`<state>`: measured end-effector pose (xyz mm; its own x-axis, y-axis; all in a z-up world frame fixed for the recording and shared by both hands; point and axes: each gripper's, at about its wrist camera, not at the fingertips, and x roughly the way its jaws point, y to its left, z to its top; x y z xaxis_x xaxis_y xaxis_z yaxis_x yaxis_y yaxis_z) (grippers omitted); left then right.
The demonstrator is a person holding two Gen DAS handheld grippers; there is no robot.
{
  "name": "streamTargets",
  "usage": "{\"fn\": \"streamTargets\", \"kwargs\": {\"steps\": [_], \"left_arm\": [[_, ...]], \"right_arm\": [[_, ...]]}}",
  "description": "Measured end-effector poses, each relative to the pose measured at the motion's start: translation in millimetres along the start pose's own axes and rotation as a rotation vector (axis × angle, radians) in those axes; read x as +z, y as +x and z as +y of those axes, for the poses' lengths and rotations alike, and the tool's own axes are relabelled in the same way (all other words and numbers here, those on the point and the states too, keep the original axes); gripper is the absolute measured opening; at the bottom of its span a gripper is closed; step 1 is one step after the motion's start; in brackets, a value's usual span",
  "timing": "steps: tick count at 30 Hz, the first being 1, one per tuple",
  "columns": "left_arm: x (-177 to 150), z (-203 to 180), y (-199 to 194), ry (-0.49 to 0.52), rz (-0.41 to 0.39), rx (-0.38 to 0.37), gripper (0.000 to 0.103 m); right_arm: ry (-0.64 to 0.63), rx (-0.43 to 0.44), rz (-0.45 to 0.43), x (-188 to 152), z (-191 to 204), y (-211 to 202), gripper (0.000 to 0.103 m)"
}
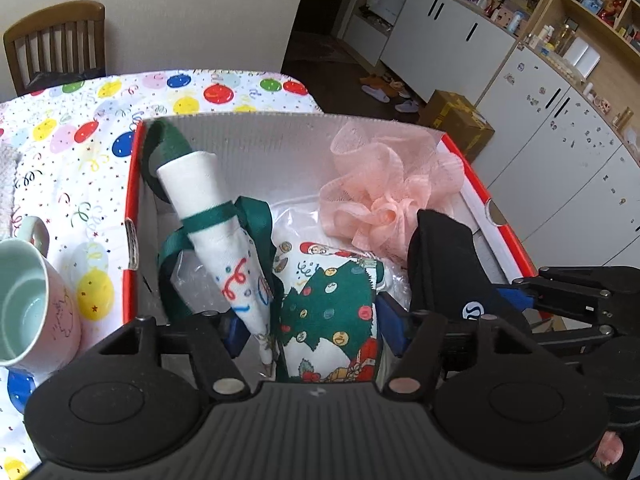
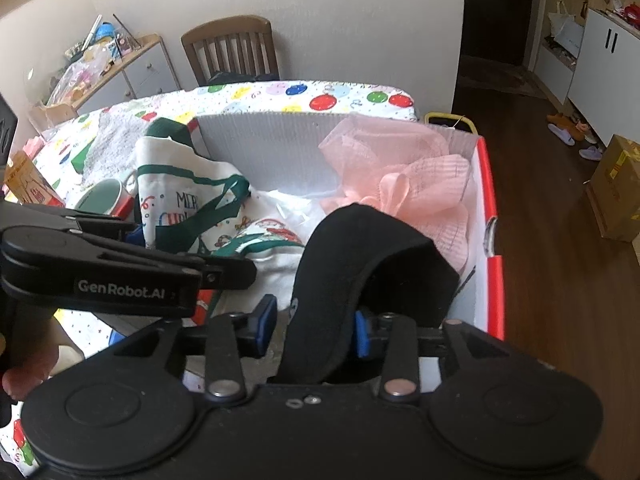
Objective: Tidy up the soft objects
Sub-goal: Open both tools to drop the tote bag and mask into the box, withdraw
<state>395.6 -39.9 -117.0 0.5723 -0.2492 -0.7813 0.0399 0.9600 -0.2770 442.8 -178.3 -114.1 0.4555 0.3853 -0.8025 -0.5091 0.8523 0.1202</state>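
A red-and-white cardboard box [image 1: 134, 200] stands on the table and holds soft things. A Christmas-print tote bag [image 1: 332, 320] with green straps lies inside it, partly rolled into a cone. My left gripper [image 1: 310, 332] is open, and the bag sits between its blue pads with a gap on the left side. A pink mesh pouf [image 1: 384, 192] fills the far right corner. Beside the pouf, a black cloth piece [image 2: 360, 248] with a round white logo droops into the box. My right gripper [image 2: 314, 326] is open around it, with the left pad clear of the cloth.
The table wears a balloon-print cloth [image 1: 100, 120]. A pink mug [image 1: 24, 304] stands left of the box, and a green mug [image 2: 106, 196] stands further back. A wooden chair [image 2: 232, 48] is behind the table. On the floor to the right are a cardboard carton [image 2: 616, 188] and white cabinets.
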Motion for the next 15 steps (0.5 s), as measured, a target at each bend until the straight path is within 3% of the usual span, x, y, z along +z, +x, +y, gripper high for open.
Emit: {"fn": "streamTargets", "kwargs": {"steps": [4, 15], "left_arm": [[-1.7, -1.2, -9.0, 0.005, -0.018, 0.008, 0.067], [-9.0, 0.6, -37.0, 0.015, -0.079, 0.008, 0.072]], "right_arm": [[0.003, 0.012, -0.022, 0.3, -2.1, -8.9, 0.053], [0.023, 0.025, -0.088, -0.9, -4.3, -36.4, 0.064]]}}
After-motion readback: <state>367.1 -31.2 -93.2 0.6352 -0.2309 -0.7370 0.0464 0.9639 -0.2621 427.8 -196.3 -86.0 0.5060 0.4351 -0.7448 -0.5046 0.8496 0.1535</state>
